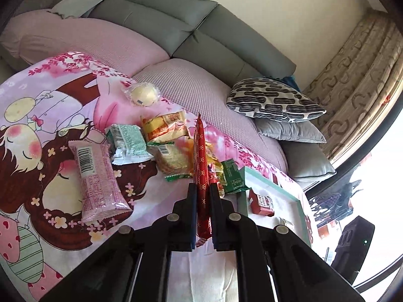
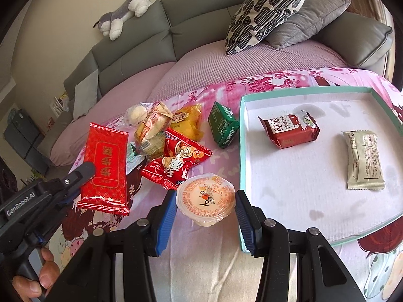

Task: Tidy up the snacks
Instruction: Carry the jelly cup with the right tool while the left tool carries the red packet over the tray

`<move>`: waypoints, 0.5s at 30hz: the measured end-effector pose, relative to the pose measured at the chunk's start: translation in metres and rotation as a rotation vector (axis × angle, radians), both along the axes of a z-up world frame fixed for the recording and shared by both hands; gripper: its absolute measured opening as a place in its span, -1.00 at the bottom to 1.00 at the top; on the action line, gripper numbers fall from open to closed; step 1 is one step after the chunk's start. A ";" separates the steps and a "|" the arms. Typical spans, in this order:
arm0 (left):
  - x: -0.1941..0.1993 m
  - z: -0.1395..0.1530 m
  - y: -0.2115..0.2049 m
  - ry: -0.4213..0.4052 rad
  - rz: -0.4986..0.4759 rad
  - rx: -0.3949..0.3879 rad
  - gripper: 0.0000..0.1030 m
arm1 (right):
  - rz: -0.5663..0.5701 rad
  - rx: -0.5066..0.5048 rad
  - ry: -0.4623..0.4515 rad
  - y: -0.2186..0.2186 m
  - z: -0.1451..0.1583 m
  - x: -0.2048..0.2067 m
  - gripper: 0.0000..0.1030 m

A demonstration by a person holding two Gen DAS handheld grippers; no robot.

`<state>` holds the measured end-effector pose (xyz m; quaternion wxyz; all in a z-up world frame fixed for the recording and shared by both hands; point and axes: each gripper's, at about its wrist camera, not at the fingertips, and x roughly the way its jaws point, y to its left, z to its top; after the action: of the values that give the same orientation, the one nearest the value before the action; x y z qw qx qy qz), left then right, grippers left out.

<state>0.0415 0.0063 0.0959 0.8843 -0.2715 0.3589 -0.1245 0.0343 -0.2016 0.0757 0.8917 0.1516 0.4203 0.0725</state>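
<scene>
My left gripper (image 1: 203,188) is shut on a flat red packet with gold print (image 1: 201,166), held edge-on above the sheet; it also shows in the right wrist view (image 2: 104,166) at the left. My right gripper (image 2: 205,201) is open, its blue pads on either side of an orange-lidded jelly cup (image 2: 205,198) that rests on the sheet, not touching it. A teal-rimmed white tray (image 2: 243,136) lies to the right and holds a red biscuit pack (image 2: 289,130) and a beige packet (image 2: 365,161). A pile of snacks (image 2: 176,138) lies left of the tray.
A pink packet (image 1: 97,176), a pale green packet (image 1: 128,143), a round white bun (image 1: 143,93) and a green pack (image 2: 223,124) lie on the cartoon sheet (image 1: 37,125). Patterned and grey cushions (image 2: 267,12) lean on the grey sofa back (image 2: 191,25); a plush toy (image 2: 123,12) lies on top.
</scene>
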 end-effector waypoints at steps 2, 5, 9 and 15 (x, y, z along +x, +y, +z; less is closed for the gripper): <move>0.001 0.001 -0.011 -0.007 -0.039 -0.010 -0.83 | -0.021 -0.003 -0.002 -0.008 0.002 0.000 -0.04; 0.003 0.001 -0.032 -0.008 -0.104 -0.014 -0.83 | -0.082 -0.012 -0.006 -0.028 0.005 -0.001 -0.04; 0.005 0.001 -0.063 -0.016 -0.188 -0.009 -0.83 | -0.199 -0.035 0.002 -0.064 0.006 -0.004 -0.04; 0.005 0.003 -0.105 -0.030 -0.293 -0.005 -0.83 | -0.337 -0.047 0.006 -0.111 0.009 -0.012 -0.04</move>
<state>0.0469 -0.0987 0.0992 0.8612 -0.2167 0.3812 -0.2571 0.0222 -0.3127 0.0843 0.8932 0.1990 0.3933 -0.0884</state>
